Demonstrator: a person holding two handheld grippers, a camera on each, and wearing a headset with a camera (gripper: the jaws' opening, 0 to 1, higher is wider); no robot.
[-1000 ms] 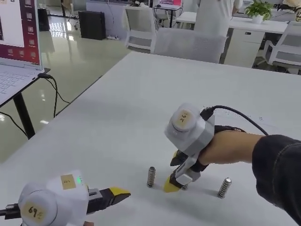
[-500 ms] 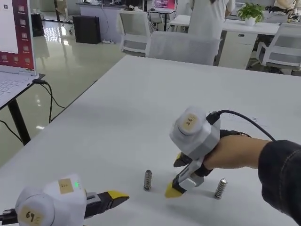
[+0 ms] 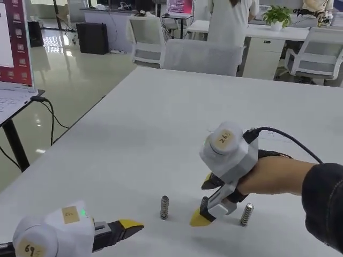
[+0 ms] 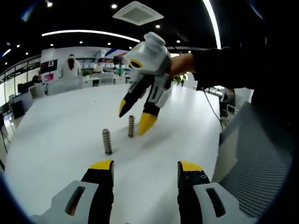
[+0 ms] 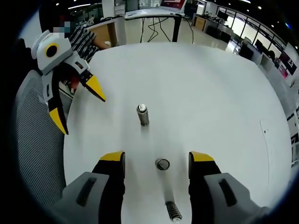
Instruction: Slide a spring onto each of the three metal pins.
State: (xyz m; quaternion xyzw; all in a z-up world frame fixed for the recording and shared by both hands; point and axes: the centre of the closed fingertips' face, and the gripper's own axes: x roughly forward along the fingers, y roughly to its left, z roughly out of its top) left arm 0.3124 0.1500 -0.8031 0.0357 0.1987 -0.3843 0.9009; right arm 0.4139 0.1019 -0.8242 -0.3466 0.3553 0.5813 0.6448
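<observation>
Two of the three pins look finished: a left spring (image 3: 164, 207) and a right spring (image 3: 246, 214) stand upright on the table (image 3: 161, 118), at 9 and 3 o'clock of the right gripper (image 5: 157, 157). Its jaws are spread wide and empty, straddling the third pin (image 5: 162, 164), which is seen end-on, so I cannot tell whether its spring is seated. The left gripper (image 4: 145, 164) hovers at 7 o'clock, also wide open and empty.
</observation>
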